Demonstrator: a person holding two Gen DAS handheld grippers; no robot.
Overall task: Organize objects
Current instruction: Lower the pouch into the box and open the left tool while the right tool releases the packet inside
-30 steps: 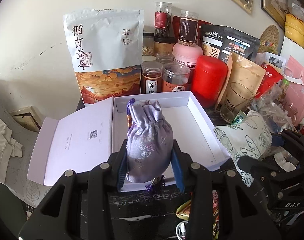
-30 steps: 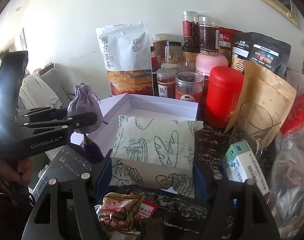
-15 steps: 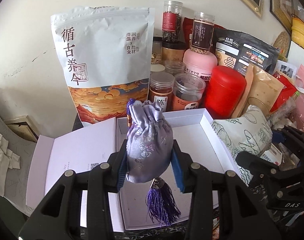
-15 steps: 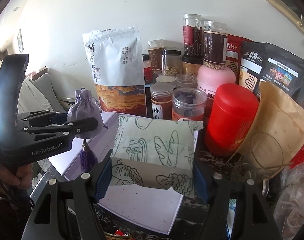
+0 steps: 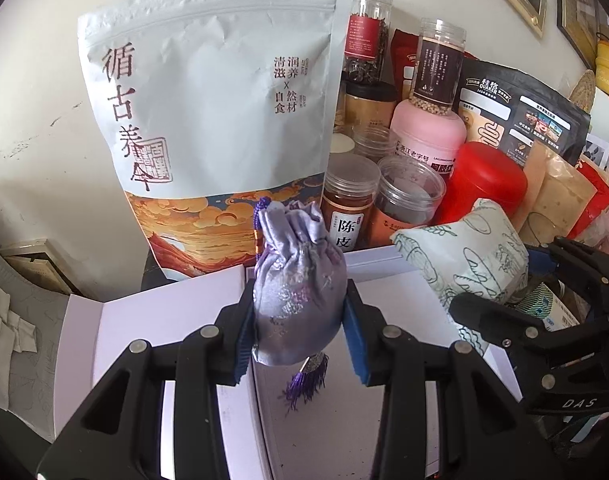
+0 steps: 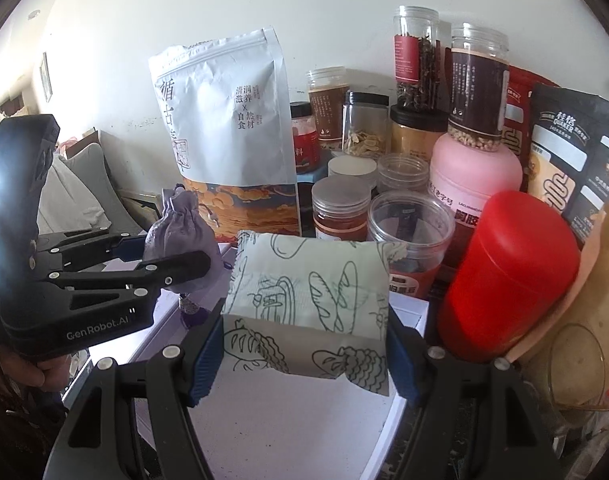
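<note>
My left gripper is shut on a lilac satin pouch with a purple tassel and holds it above the open white box. The pouch also shows in the right wrist view, left of centre. My right gripper is shut on a pale green printed packet and holds it over the box's right part. The packet shows in the left wrist view at the right, beside the pouch.
A big white pouch bag stands behind the box. Jars, a pink tub and a red canister crowd the back. The box's lid lies open to the left. A glass cup stands at the right.
Both grippers have moved forward over the open box, nearer the bag and jars. The pouch and the packet stay held. The packet has come closer to the pouch.
</note>
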